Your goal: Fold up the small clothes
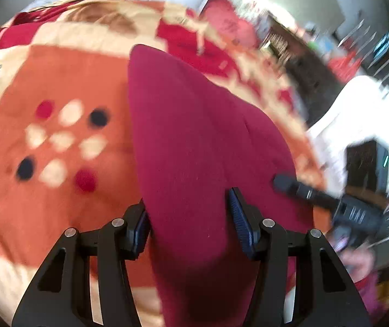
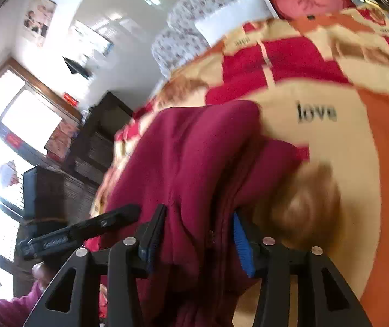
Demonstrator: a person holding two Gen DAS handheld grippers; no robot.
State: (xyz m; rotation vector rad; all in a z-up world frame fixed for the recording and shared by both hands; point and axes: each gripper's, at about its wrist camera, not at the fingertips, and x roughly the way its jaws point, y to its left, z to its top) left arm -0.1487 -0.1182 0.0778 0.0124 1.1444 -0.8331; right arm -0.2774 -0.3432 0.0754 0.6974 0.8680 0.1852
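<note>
maroon garment (image 1: 194,150), left gripper (image 1: 191,223) astride, right gripper (image 2: 197,234) astride

Bright wood-framed windows (image 2: 17,114) flank dark cabinets (image 2: 96,141) beside a blanket-covered bed (image 2: 358,141)

Motion blurs the room behind the blanket (image 1: 58,68); the maroon garment (image 1: 194,141) runs off both frames' lower edges
</note>
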